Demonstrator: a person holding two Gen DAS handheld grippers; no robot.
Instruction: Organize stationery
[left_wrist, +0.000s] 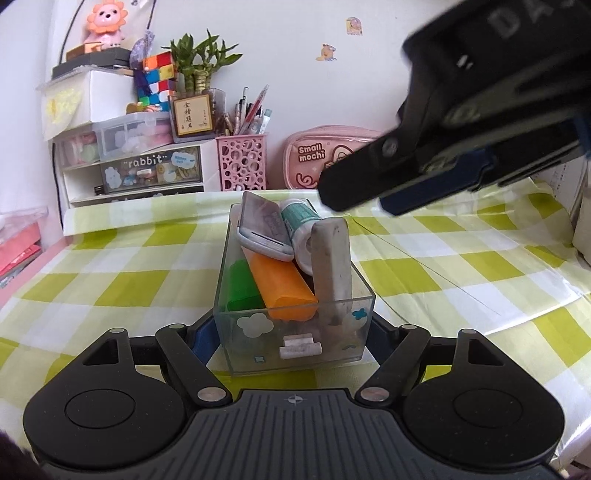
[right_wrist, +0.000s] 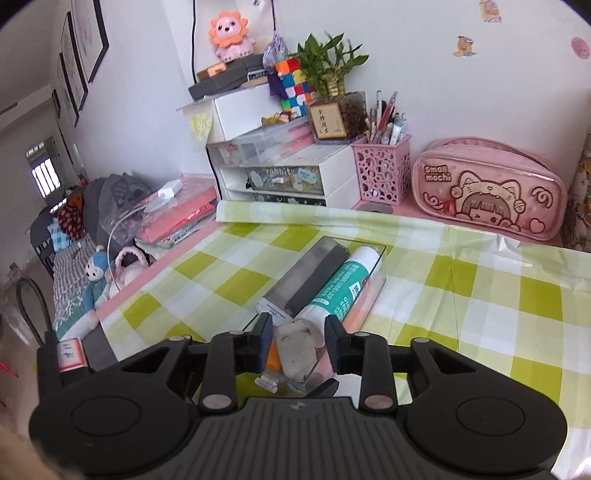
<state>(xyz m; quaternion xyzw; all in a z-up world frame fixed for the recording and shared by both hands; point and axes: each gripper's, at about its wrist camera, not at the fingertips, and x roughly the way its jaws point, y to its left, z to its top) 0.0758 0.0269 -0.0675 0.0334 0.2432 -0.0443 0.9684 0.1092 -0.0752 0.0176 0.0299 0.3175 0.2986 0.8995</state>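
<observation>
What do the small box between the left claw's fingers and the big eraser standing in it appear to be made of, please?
The small box looks like clear glossy rigid plastic: its contents show through the walls. The big eraser looks like matte off-white rubber or vinyl, with rounded corners and grey smudges; which of the two is unclear.

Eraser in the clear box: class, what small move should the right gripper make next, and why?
Probably lift the right gripper straight up and away. The eraser already stands on end inside the clear box, and the jaws stand apart from it without pressing on it. The left gripper clamps the box by its sides, so the box should stay put.
</observation>
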